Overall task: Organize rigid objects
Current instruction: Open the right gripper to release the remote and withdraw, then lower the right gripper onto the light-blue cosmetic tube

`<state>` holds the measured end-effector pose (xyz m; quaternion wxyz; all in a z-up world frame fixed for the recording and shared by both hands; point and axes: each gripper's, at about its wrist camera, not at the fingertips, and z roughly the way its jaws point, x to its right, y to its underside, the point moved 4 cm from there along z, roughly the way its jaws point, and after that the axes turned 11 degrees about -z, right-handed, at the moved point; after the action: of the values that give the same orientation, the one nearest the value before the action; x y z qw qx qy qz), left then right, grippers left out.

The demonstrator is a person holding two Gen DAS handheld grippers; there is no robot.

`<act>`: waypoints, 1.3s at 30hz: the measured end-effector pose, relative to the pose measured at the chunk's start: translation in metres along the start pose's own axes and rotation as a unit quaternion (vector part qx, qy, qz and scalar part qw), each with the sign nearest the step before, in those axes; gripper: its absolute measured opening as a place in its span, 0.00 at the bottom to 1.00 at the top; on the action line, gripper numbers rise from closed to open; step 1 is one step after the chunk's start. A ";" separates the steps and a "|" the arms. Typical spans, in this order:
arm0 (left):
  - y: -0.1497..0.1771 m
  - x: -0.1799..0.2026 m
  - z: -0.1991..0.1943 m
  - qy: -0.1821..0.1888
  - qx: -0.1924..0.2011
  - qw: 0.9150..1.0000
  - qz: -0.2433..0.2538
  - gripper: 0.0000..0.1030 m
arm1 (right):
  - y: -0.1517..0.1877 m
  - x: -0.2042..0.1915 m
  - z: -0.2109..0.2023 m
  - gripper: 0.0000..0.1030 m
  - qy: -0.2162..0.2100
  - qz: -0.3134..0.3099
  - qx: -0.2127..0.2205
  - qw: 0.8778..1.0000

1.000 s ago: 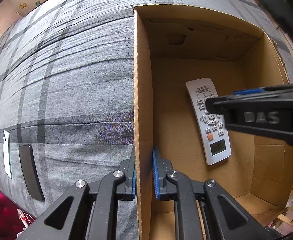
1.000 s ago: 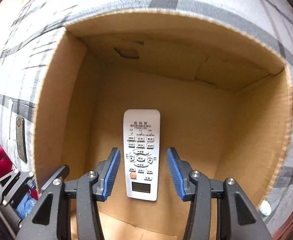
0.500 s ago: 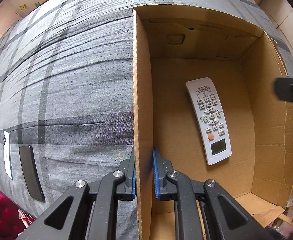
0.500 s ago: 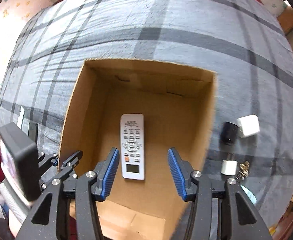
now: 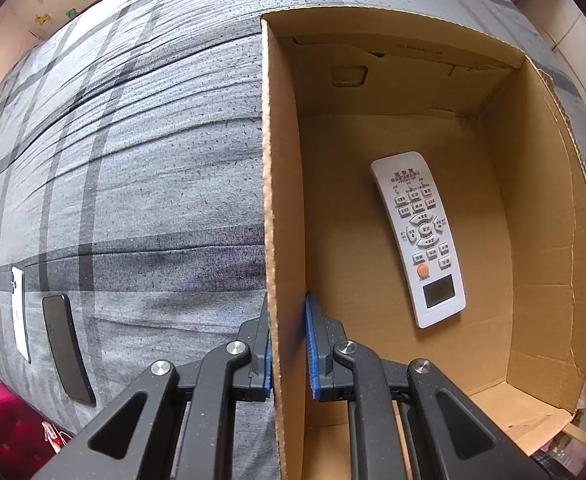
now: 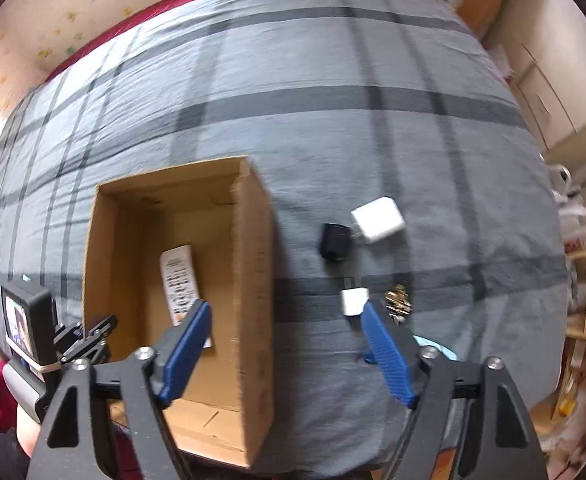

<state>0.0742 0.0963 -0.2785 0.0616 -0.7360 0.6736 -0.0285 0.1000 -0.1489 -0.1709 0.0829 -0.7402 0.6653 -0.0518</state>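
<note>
the left gripper [image 5: 289,344] is clamped tight on the left wall of the cardboard box [image 5: 281,200], 1 blue pad outside and 1 inside. the box stands open-topped on a grey plaid bed cover [image 5: 133,180]. inside, a white remote control [image 5: 419,236] lies flat on the box floor, face up, nearer the right wall and apart from it.

the right gripper [image 6: 289,344] hangs above the bed with nothing between its fingers; its jaws have just been opening and now stand wide. below it, on the cover beyond the box's right wall, lie a black adapter [image 6: 335,242] touching a white cube charger [image 6: 377,220], and nearer the front edge a smaller white plug [image 6: 353,302] just beside a bunch of keys [image 6: 399,300].

near the cover's left edge a white phone [image 5: 19,312] and a black phone [image 5: 67,348] lie side by side.
</note>
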 end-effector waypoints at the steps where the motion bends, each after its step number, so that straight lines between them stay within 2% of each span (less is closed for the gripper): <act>1: 0.000 0.000 0.000 -0.001 0.000 1.000 0.000 0.13 | 0.002 0.008 -0.002 0.89 0.002 0.009 0.001 1.000; 4: -0.001 0.001 0.000 -0.002 0.000 1.000 -0.001 0.13 | 0.012 0.031 -0.004 1.00 0.005 0.033 0.002 0.999; 11: -0.002 0.000 0.002 -0.004 -0.001 1.000 -0.004 0.13 | 0.036 0.077 0.004 1.00 0.030 0.081 -0.012 0.996; 20: -0.004 0.000 0.002 -0.005 -0.005 1.000 -0.006 0.13 | 0.067 0.127 0.038 1.00 0.041 0.152 -0.050 0.986; 30: -0.005 0.000 0.002 -0.006 -0.008 1.000 -0.005 0.13 | 0.092 0.157 0.088 1.00 0.023 0.209 -0.100 0.973; 39: -0.004 0.002 0.003 -0.009 -0.009 1.000 -0.003 0.13 | 0.100 0.163 0.124 1.00 0.017 0.206 -0.135 0.969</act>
<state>0.0789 0.0951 -0.2807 0.0612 -0.7388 0.6710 -0.0162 0.0431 -0.3147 -0.3171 -0.0199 -0.5909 0.8053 0.0442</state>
